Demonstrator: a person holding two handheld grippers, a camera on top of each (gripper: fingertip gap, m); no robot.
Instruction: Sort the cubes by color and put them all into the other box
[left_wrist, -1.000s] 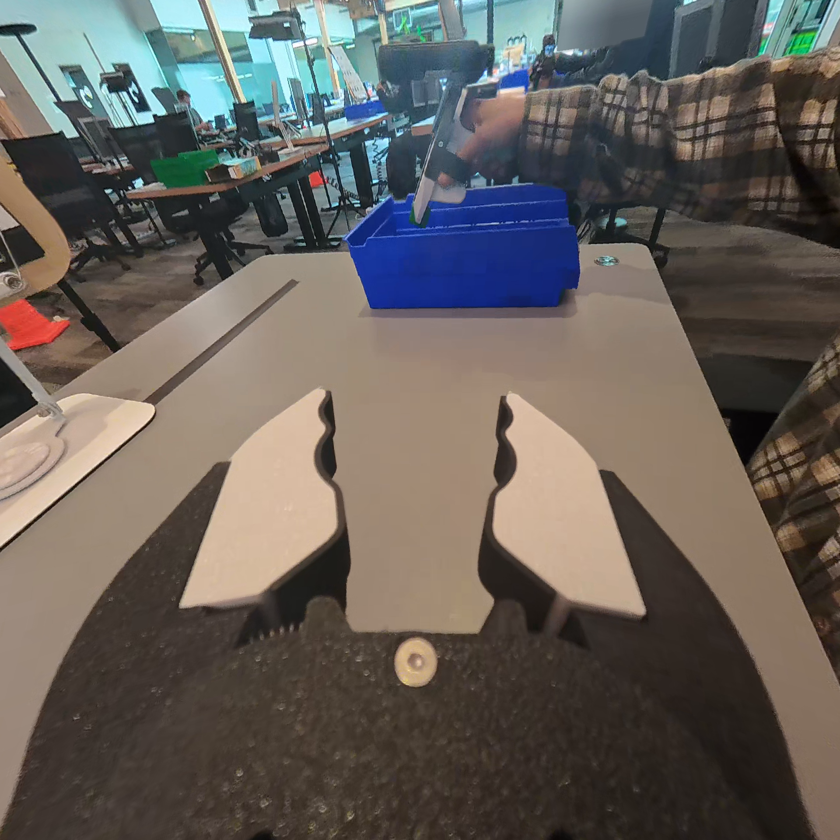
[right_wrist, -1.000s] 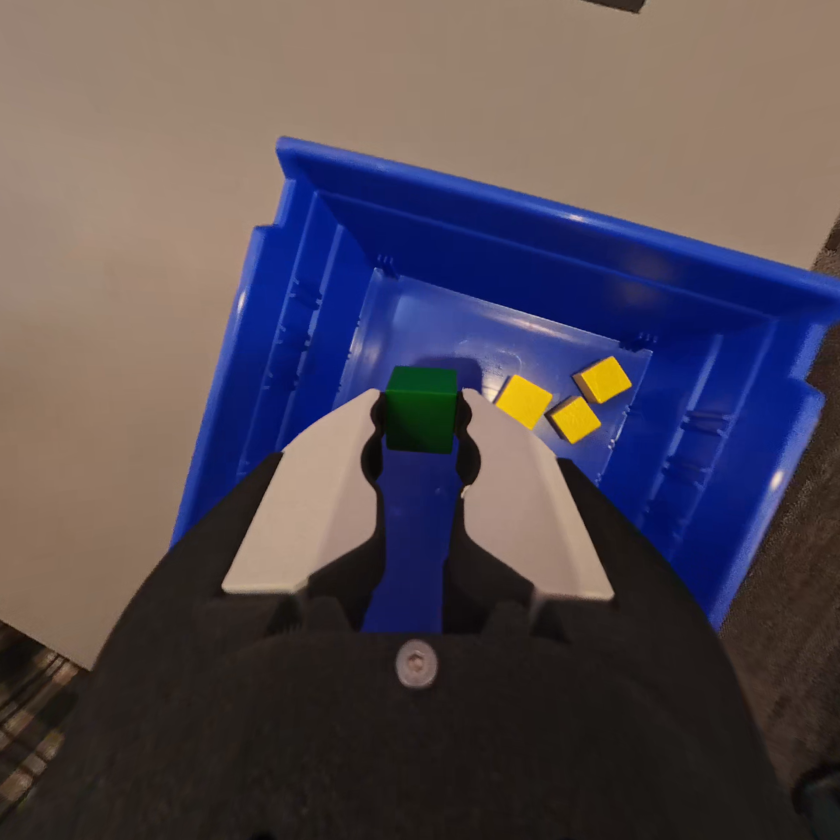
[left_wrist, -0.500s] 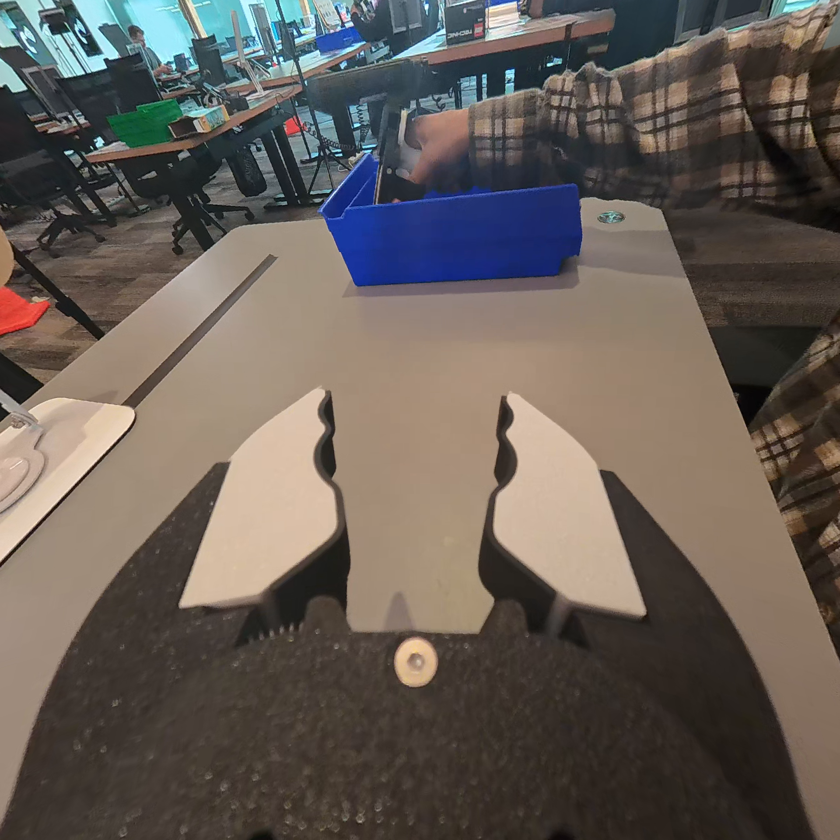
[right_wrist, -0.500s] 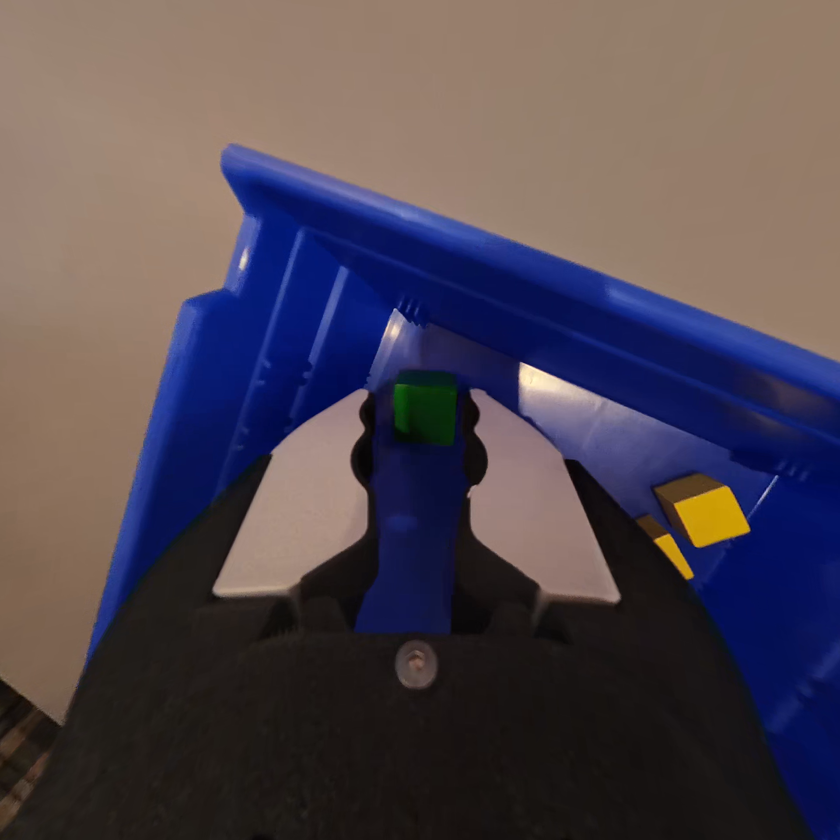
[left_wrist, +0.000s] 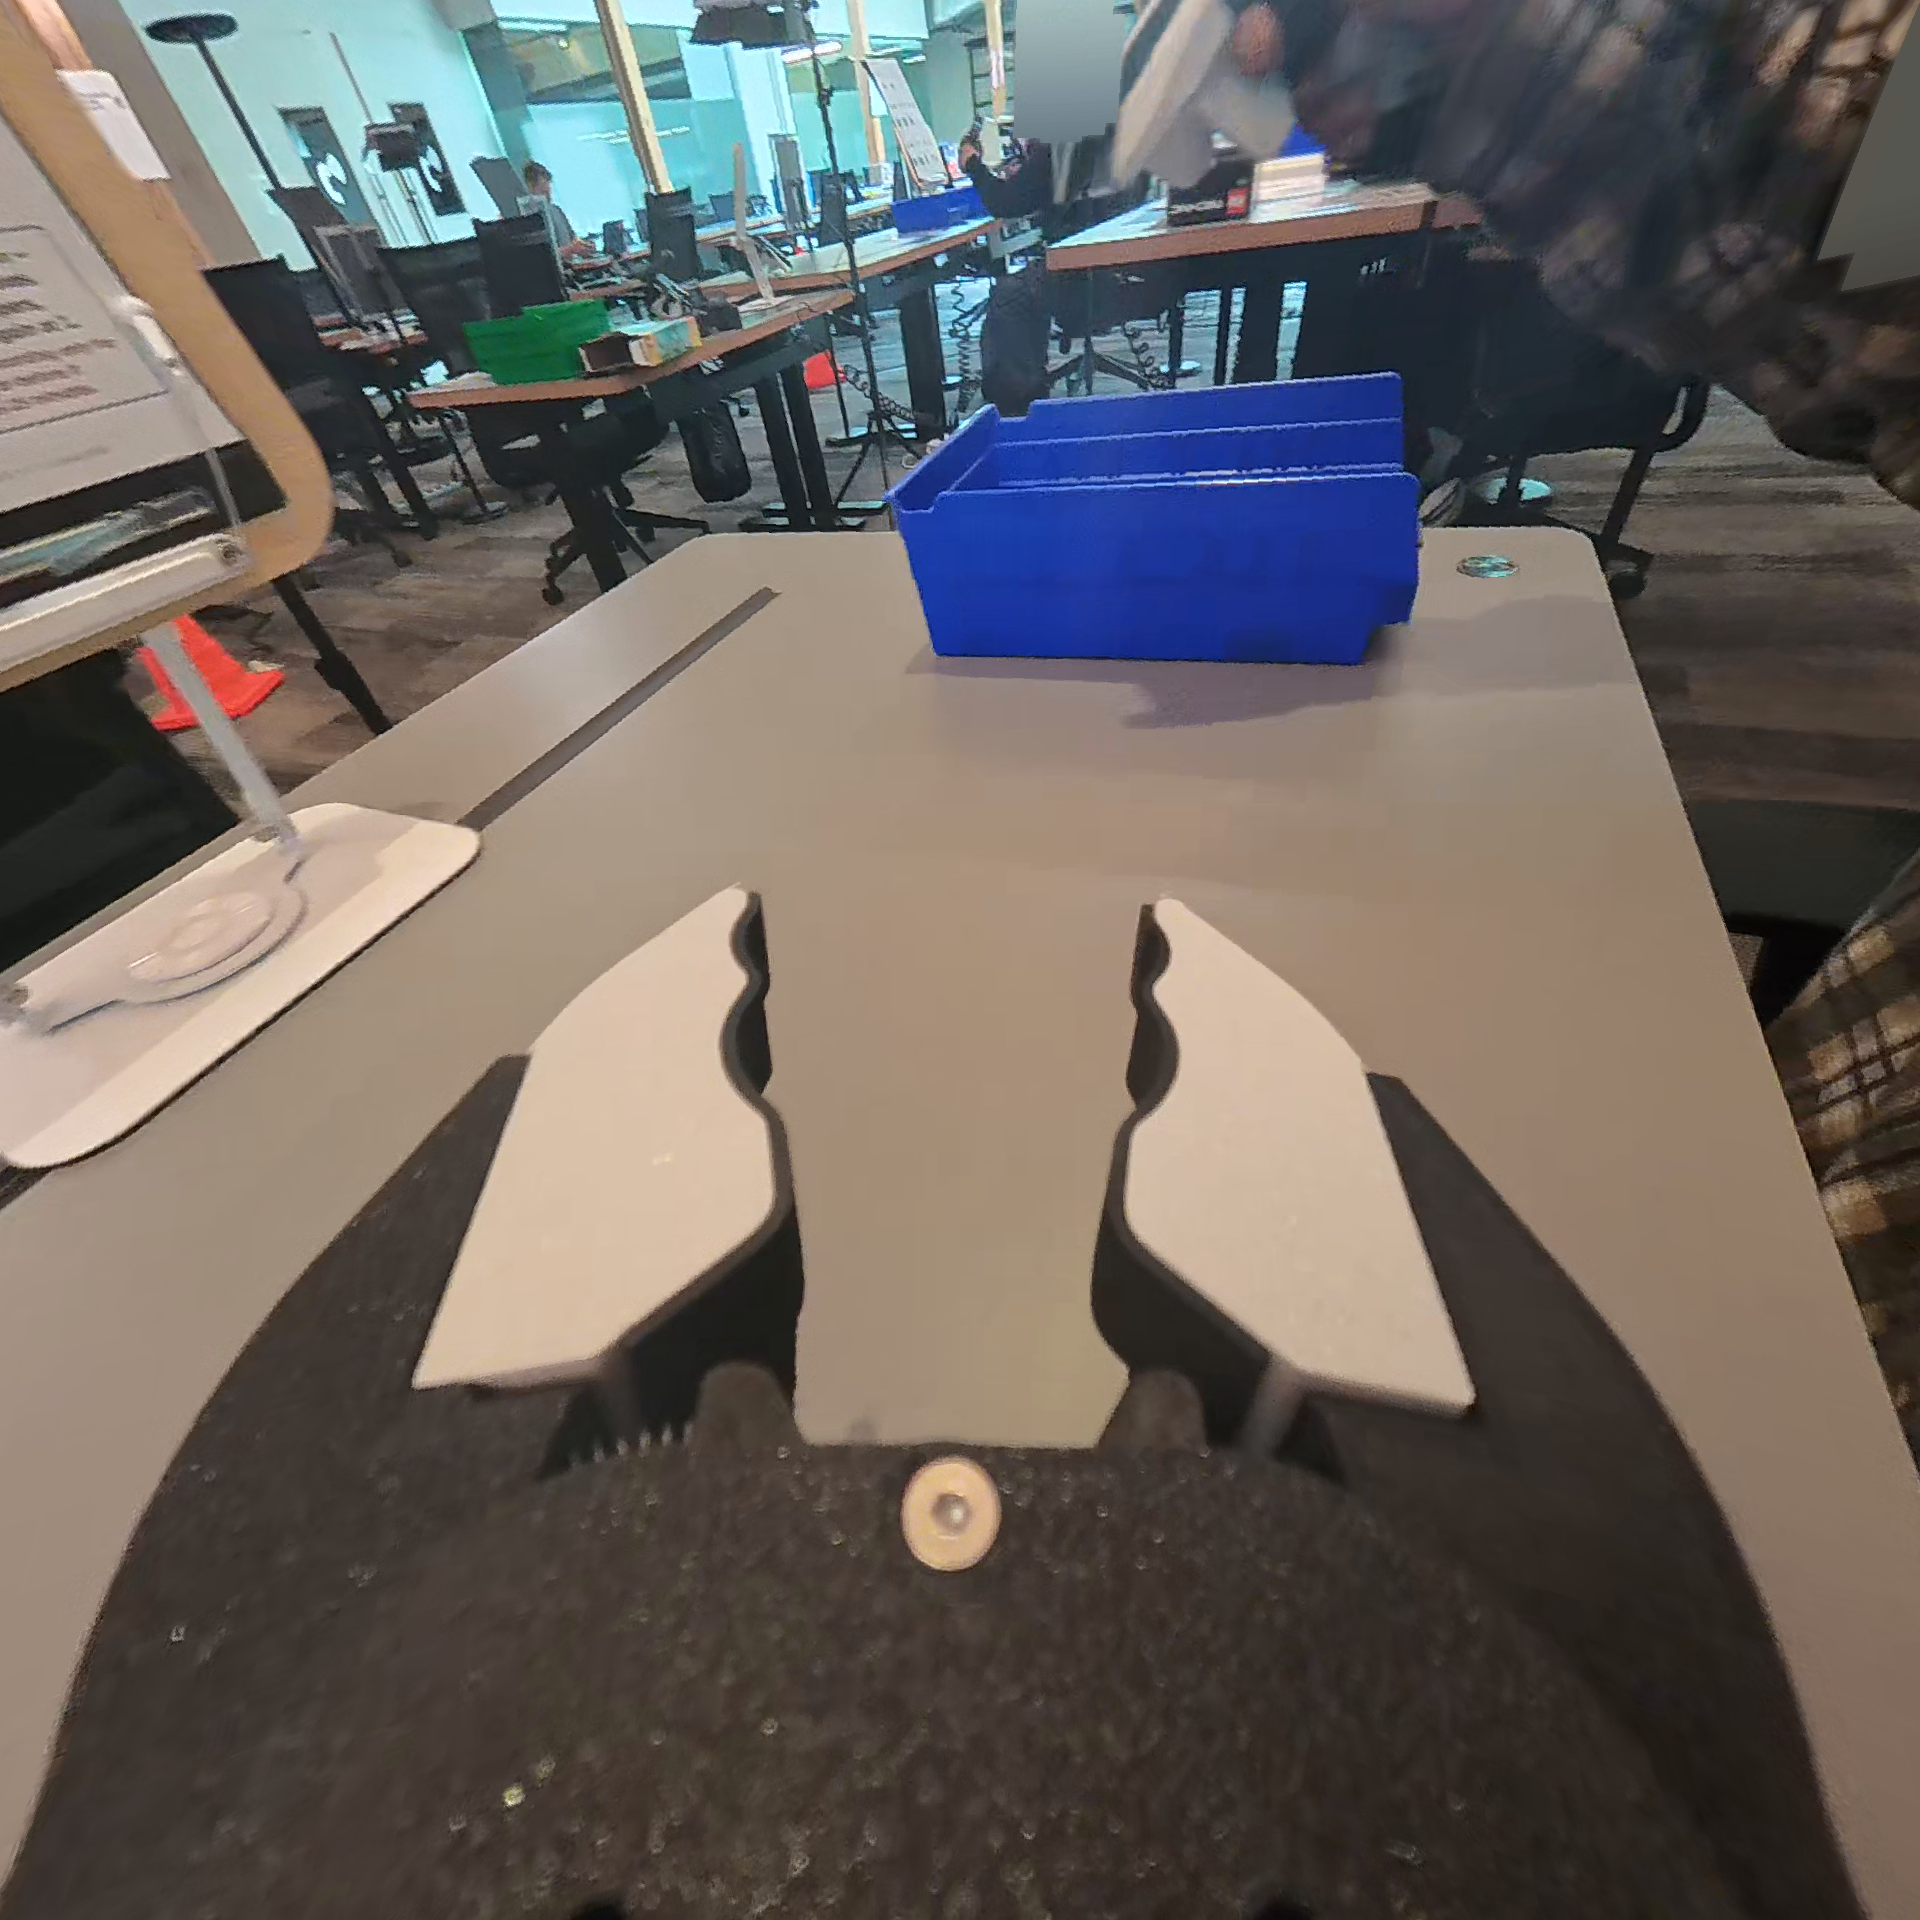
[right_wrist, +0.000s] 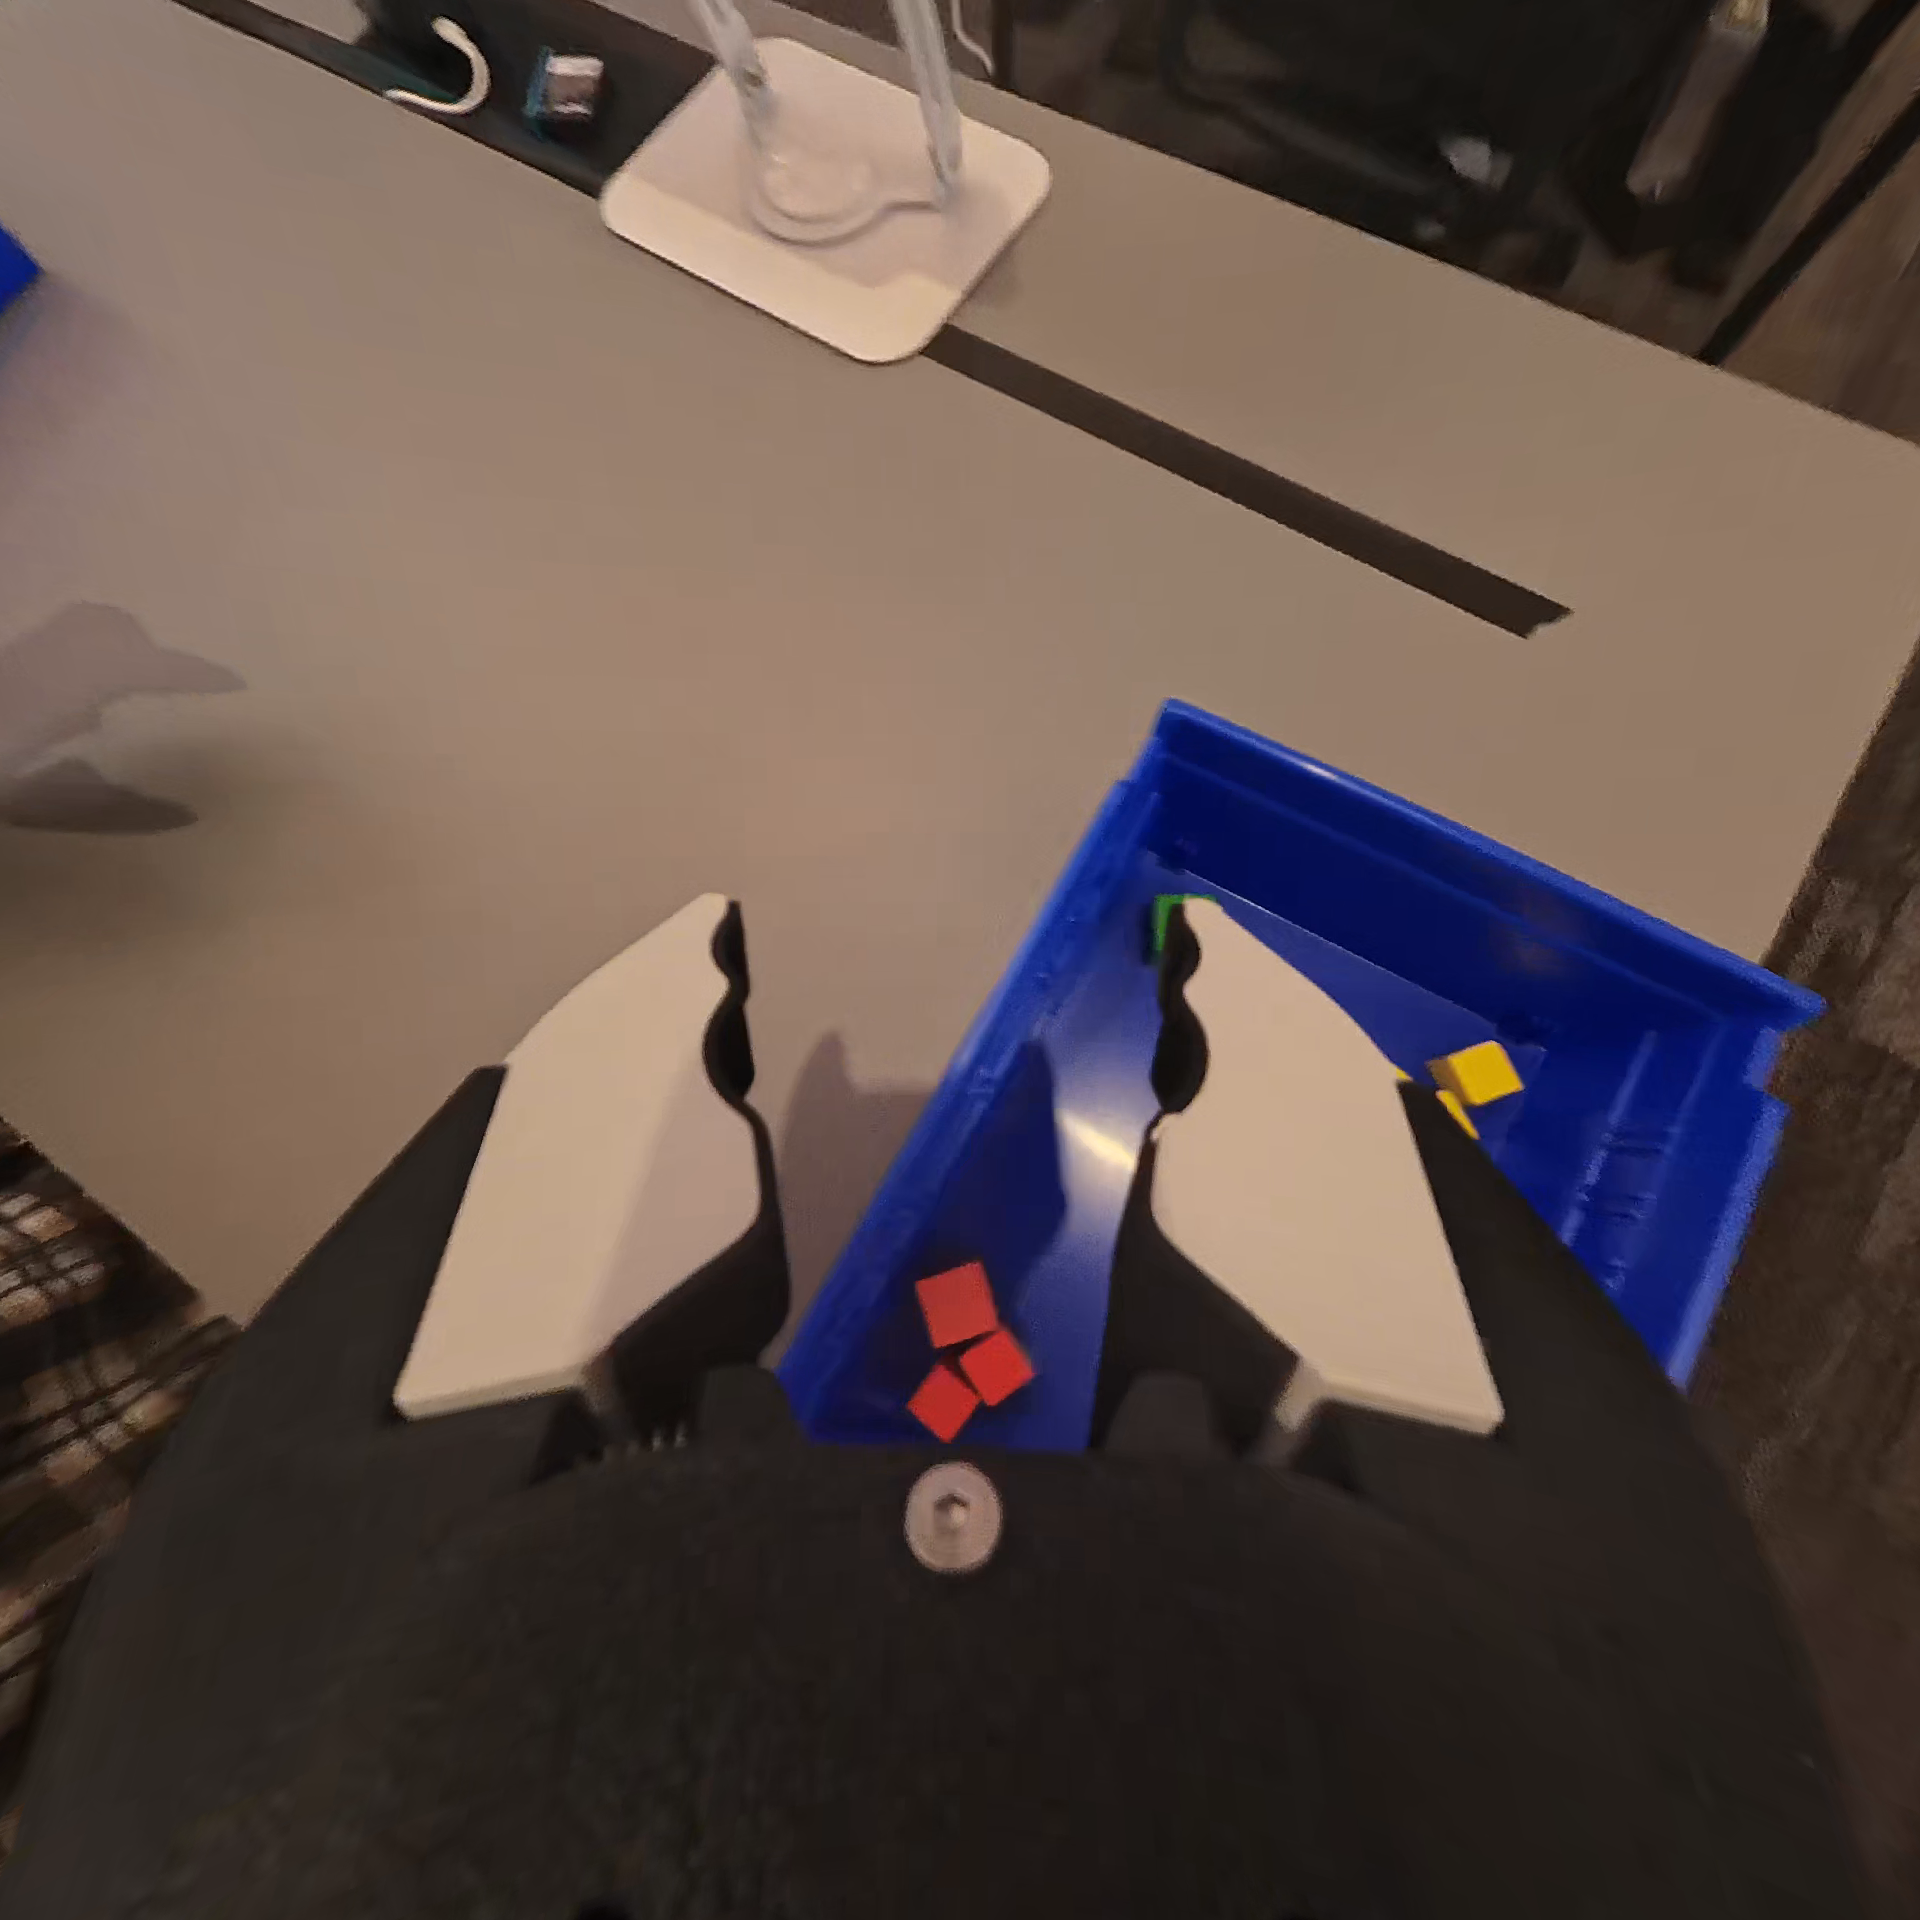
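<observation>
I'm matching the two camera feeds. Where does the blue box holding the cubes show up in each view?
Left wrist view: blue box sits at the table's far end, upper centre-right; its contents are hidden.
Right wrist view: blue box lies right of centre, partly behind the open right gripper.
Shared landmark: the white stand base beside the table's dark slot.

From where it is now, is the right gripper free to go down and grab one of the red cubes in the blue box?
Probably yes. The right gripper is open and empty above the blue box, and the three red cubes lie uncovered in a near corner. They sit close to the wall and each other, which may crowd the fingers.
</observation>
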